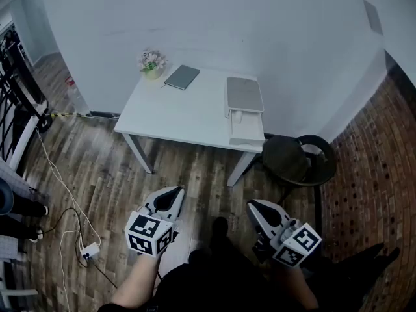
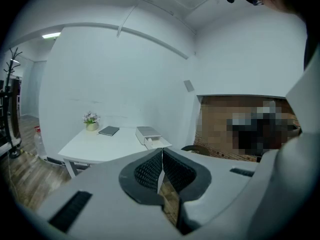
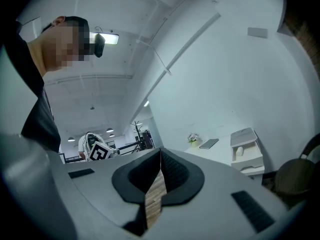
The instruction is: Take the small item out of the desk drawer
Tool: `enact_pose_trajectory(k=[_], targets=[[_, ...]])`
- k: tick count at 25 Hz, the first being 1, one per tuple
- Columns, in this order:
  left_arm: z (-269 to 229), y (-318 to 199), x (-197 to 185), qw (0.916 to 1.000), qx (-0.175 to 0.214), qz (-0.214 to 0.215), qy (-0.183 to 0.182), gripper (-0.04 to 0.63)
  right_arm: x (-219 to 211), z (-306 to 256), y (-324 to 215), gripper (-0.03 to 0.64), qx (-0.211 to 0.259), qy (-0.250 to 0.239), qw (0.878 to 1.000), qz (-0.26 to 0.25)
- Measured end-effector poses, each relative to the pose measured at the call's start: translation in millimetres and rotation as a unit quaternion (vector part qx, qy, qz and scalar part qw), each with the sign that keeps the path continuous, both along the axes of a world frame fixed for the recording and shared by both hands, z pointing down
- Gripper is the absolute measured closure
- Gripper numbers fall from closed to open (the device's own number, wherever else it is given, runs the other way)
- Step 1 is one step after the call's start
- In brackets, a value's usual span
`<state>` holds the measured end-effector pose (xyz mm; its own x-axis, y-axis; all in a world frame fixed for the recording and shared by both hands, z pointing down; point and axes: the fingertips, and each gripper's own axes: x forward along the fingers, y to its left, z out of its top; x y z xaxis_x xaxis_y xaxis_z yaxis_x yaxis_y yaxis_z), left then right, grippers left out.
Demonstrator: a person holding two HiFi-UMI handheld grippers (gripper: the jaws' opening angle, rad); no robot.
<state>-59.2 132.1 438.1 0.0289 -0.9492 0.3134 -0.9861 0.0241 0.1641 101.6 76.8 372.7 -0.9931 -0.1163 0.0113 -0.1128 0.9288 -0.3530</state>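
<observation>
The left gripper and right gripper hang clenched and empty, while the small item in the open drawer looks light, rigid and smooth, best pinched across its sides.

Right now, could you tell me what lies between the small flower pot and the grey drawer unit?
A flat dark grey notebook lies there on the white table, clearest in the head view.

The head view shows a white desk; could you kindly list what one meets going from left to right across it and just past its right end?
On the desk: potted flowers → grey notebook → drawer unit, its drawer pulled open → then, off the desk, dark chair.
</observation>
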Motion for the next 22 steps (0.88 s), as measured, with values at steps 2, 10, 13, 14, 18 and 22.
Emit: enact_pose_trajectory(k=[2, 10, 13, 14, 18, 22], targets=[[5.3, -18.8, -9.3, 1.0000, -0.008, 0.002, 0.000, 0.583, -11.8, 5.6, -21.5, 0.612, -0.011, -0.003, 1.000, -0.001], [18.6, -133.5, -62.1, 0.9994, -0.030, -0.015, -0.010, 0.583, -75.2, 26.8, -148.1, 0.612, -0.025, 0.000, 0.999, -0.030], [22.7, -188.5, -84.8, 0.9988, -0.045, -0.020, -0.009, 0.583, -103.3, 27.3, -203.9, 0.612, -0.032, -0.003, 0.998, -0.045], [22.1, -207.6, -89.0, 0.9986, -0.048, -0.017, -0.010, 0.583, -110.3, 27.2, -221.5, 0.611, -0.035, -0.004, 0.998, -0.049], [11.0, -271.4, -94.9, 0.9987, -0.045, 0.001, -0.024, 0.583, -127.7, 31.2, -278.3, 0.611, -0.039, 0.001, 0.998, -0.058], [15.3, -309.6, -99.8, 0.9980, -0.057, 0.016, -0.021, 0.583, -135.9, 48.0, -314.7, 0.611, -0.053, 0.012, 0.997, -0.046]])
